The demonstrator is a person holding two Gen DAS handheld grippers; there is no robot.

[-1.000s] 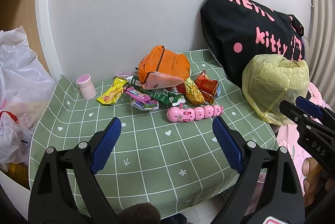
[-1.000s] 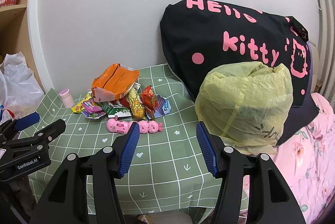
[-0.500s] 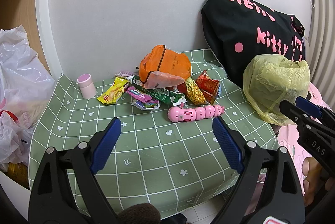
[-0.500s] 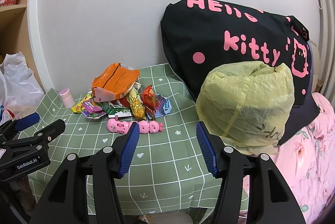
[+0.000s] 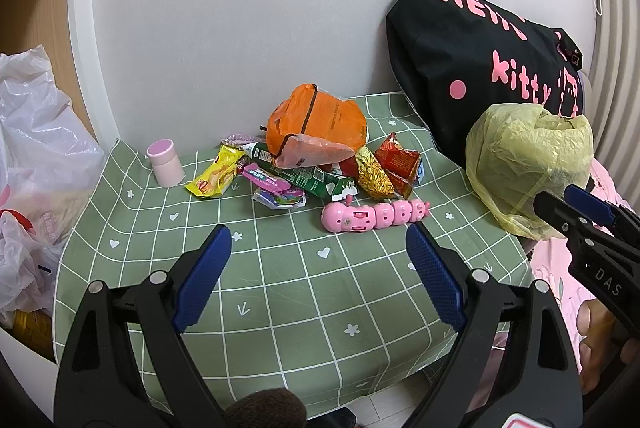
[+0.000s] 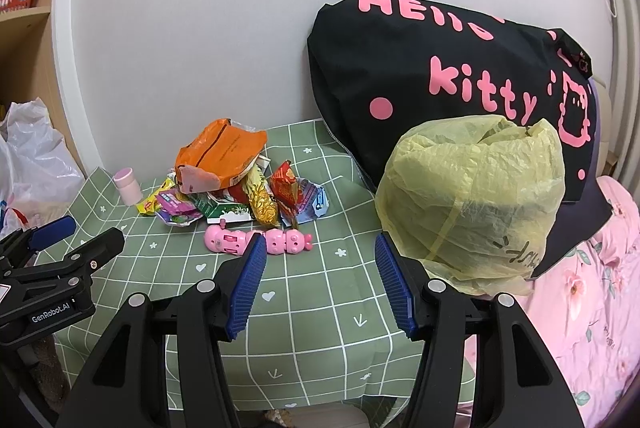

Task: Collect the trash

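Both claws, left claw (image 5: pixel 318 248) and right claw (image 6: pixel 320 268), released and empty, facing crumpled snack wrapper pile (image 5: pixel 304 167) beside yellow plastic trash bag (image 6: pixel 472 195), ready to collect

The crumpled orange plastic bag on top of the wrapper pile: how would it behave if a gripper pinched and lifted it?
The crumpled orange plastic bag looks thin and creased, so it would probably flop and deform. It seems light for its bulk. Resting on the snack wrappers, it may drag some along.

Home bedroom, floral bedding (image 6: pixel 600 288), clothed table (image 5: pixel 280 288)
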